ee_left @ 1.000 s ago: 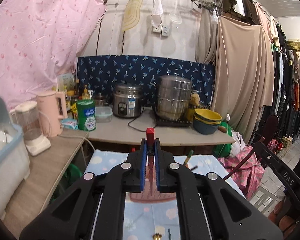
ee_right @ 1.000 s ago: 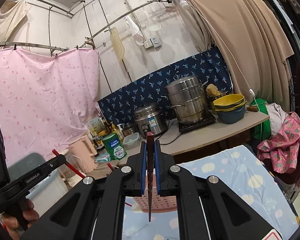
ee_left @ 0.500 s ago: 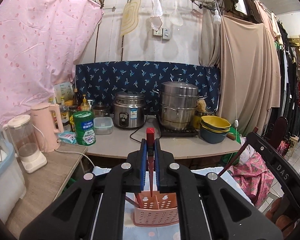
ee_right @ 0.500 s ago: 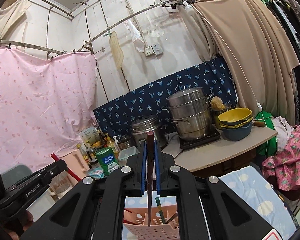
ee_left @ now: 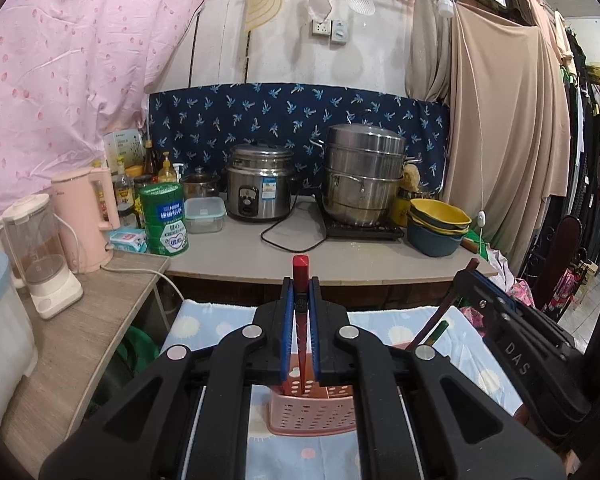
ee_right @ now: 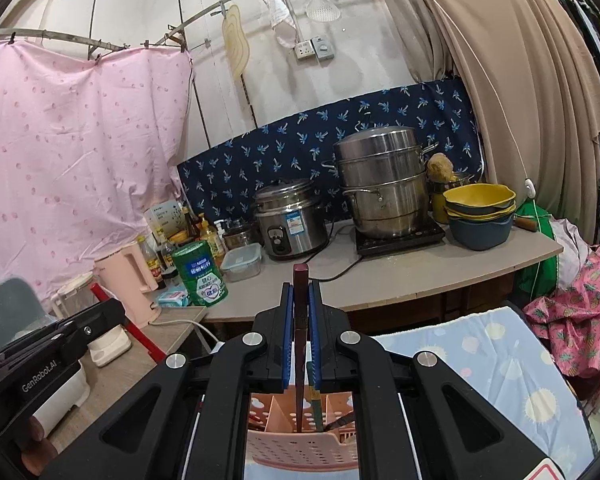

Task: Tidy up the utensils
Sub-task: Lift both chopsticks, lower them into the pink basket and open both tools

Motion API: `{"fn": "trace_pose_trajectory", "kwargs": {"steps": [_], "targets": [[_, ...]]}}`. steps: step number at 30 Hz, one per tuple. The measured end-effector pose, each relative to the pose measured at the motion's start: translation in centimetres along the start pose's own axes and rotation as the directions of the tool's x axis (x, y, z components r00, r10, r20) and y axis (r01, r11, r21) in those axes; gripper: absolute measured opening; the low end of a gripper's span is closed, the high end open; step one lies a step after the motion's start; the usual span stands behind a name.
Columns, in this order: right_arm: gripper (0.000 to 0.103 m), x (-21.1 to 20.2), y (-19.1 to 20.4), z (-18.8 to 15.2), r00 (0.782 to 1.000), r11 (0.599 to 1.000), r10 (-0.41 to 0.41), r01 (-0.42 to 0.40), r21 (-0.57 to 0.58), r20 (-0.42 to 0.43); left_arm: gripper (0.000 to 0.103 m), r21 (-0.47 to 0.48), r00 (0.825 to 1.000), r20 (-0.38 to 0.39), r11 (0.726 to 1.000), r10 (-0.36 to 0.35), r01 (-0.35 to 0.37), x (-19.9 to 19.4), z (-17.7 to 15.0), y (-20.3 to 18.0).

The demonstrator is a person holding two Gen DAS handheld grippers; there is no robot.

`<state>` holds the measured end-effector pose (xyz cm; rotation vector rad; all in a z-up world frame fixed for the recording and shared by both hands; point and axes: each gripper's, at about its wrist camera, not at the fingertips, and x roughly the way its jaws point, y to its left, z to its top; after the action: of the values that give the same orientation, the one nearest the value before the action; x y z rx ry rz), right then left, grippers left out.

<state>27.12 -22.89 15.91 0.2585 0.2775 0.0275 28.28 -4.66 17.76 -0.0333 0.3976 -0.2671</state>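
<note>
A pink perforated utensil holder point(ee_left: 314, 412) stands on the spotted blue cloth, also in the right wrist view point(ee_right: 300, 446). My left gripper point(ee_left: 300, 312) is shut on a red chopstick point(ee_left: 300, 276) held upright, its tip down in the holder. My right gripper point(ee_right: 300, 320) is shut on a dark brown chopstick point(ee_right: 300, 344) held upright, its tip inside a holder compartment. A green chopstick point(ee_right: 315, 404) and other sticks stand in the holder. The right gripper shows at the right of the left wrist view point(ee_left: 516, 344); the left gripper shows at the left of the right wrist view point(ee_right: 52, 344).
A counter point(ee_left: 268, 256) behind holds a rice cooker point(ee_left: 260, 188), steel steamer pot point(ee_left: 364, 176), stacked bowls point(ee_left: 436, 224) and a green can point(ee_left: 164, 220). A side shelf point(ee_left: 72, 344) at the left holds a blender point(ee_left: 40, 256), pink kettle point(ee_left: 88, 220) and a tub point(ee_left: 0, 352).
Both grippers have come down toward the holder, which now sits closer beneath them. The chopstick tips have gone into its compartments. Both grips stay shut.
</note>
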Motion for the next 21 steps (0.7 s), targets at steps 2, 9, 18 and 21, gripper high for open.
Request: {"fn": "trace_pose_trajectory", "kwargs": {"steps": [2, 9, 18, 21], "targets": [[0.007, 0.4, 0.3, -0.5, 1.000, 1.000, 0.001, -0.001, -0.009, -0.020, 0.007, 0.000, 1.000, -0.010, 1.000, 0.001, -0.001, 0.1, -0.3, 0.0], [0.007, 0.8, 1.1, -1.3, 0.999, 0.999, 0.004, -0.006, -0.045, -0.054, 0.007, -0.008, 1.000, -0.022, 1.000, 0.003, -0.003, 0.2, -0.4, 0.2], [0.028, -0.4, 1.2, -1.3, 0.999, 0.999, -0.004, 0.002, -0.047, -0.039, 0.038, -0.010, 1.000, 0.000, 1.000, 0.014, -0.014, -0.9, -0.4, 0.2], [0.030, -0.8, 1.3, -1.4, 0.999, 0.999, -0.004, 0.002, -0.052, -0.041, 0.038, -0.017, 1.000, -0.002, 1.000, 0.013, -0.013, -1.2, -0.5, 0.3]]}}
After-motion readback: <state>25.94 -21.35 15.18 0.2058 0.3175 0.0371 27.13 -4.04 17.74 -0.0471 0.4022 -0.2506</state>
